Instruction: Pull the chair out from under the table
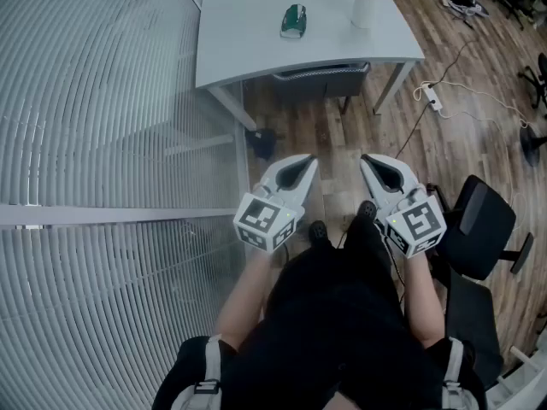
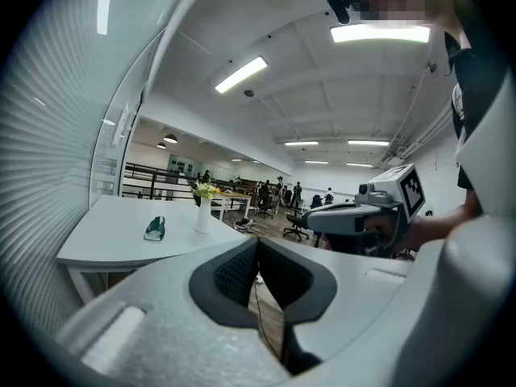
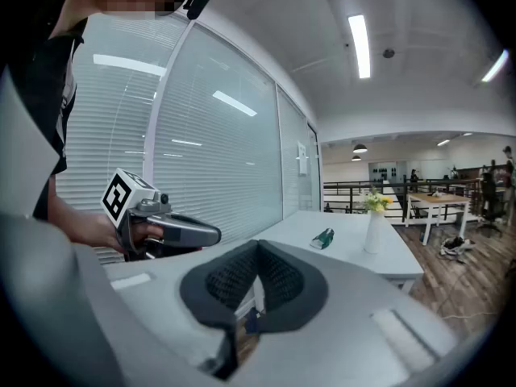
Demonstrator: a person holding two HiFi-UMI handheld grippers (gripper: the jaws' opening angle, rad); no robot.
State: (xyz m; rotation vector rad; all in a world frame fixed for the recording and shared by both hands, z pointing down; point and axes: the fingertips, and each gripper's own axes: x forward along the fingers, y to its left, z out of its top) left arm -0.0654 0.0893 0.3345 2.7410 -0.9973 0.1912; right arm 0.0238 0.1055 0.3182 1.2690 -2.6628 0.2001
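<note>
Chair (image 1: 320, 81) sits tucked under the near edge of the tabletop (image 1: 248, 24), well apart from the left tongs (image 1: 301, 162) and right tongs (image 1: 376, 165), both fully closed and holding nothing.

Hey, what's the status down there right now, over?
Shut and empty: left claw, right claw. Untouched: chair, tucked under table. Beside right claw: black office chair.
</note>
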